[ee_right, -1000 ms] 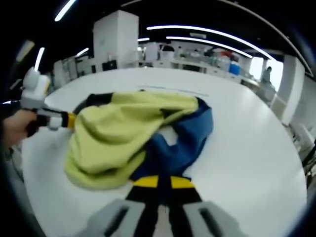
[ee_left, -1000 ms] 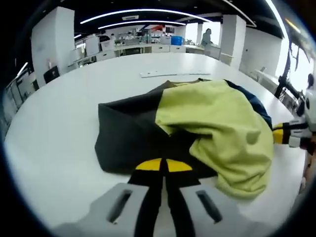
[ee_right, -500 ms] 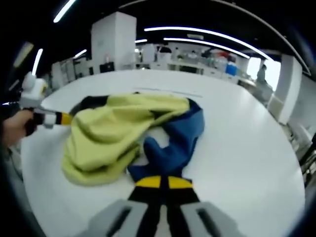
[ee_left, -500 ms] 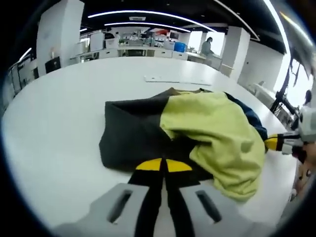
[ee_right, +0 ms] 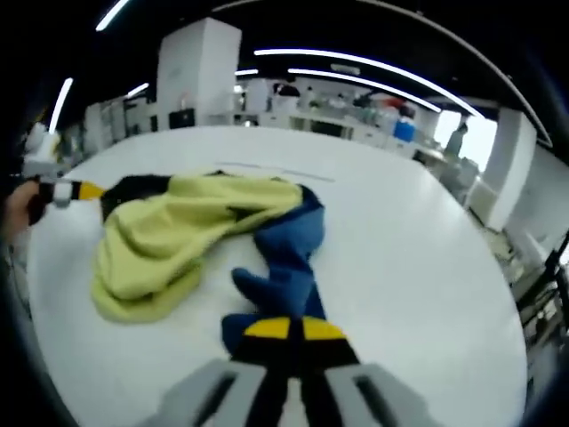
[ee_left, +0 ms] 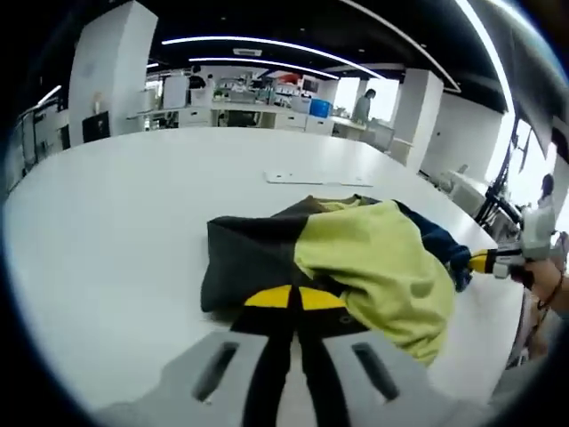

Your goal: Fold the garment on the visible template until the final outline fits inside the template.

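Behind everything stretched an open-plan office with white square pillars, long curved ceiling lights and distant desks cluttered with equipment. Closer in, a broad white round-edged table took up most of both views, its bare top running out to a curved rim. Near the middle of it lay the crumpled garment of black, yellow-green and blue cloth, bunched in a heap rather than spread flat; in the left gripper view the black panel faced the camera with the yellow-green part draped over its right side and a little blue showing at the far right, while in the right gripper view the yellow-green mass sat to the left and the blue sleeve trailed down toward the camera. Beyond the garment a thin pale flat strip rested on the table, well apart from the cloth. The left gripper, grey with yellow-tipped black jaws, had its jaws pressed together on the black edge of the garment. The right gripper, of the same make, likewise had its jaws closed, pinching the end of the blue sleeve. A person's hand showed at the left margin of the right gripper view.
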The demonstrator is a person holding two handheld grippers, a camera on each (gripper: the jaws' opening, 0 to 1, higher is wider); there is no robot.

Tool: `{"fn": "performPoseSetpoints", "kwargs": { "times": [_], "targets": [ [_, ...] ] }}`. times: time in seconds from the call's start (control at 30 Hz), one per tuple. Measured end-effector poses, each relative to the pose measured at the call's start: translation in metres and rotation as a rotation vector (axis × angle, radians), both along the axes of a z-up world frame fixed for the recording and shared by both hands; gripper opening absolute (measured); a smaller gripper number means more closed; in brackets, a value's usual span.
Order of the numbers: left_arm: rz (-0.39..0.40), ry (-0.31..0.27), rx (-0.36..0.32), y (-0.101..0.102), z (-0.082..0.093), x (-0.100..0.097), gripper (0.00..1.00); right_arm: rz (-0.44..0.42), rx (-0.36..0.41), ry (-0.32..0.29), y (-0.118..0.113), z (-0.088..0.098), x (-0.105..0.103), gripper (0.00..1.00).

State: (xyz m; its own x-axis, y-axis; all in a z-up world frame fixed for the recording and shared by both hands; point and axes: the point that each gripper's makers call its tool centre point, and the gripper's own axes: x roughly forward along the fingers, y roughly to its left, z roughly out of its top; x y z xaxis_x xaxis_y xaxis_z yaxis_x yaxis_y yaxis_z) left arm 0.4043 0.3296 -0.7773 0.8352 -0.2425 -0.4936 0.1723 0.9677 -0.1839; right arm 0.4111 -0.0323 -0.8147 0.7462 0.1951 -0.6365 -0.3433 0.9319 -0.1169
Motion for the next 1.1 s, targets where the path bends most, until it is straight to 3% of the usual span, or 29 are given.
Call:
{"fn": "performPoseSetpoints", "kwargs": {
  "times": [0.3, 0.53, 0.77, 1.1],
  "targets": [
    [0.079, -0.022, -0.040, 0.043, 0.017, -0.013, 0.00, -0.034, -0.051, -0.015, -0.038, 0.013, 0.011, 0.00],
    [0.141, -0.015, -0.106, 0.060, 0.025, -0.027, 0.00, -0.055, -0.077, -0.015, -0.060, 0.018, 0.016, 0.00],
    [0.165, -0.010, -0.111, 0.072, 0.032, -0.043, 0.00, -0.057, -0.126, -0.009, -0.085, 0.024, 0.024, 0.00],
    [0.196, 0.036, -0.110, 0.103, 0.017, -0.044, 0.00, -0.010, -0.169, 0.031, -0.099, 0.016, 0.036, 0.00]
  ]
}}
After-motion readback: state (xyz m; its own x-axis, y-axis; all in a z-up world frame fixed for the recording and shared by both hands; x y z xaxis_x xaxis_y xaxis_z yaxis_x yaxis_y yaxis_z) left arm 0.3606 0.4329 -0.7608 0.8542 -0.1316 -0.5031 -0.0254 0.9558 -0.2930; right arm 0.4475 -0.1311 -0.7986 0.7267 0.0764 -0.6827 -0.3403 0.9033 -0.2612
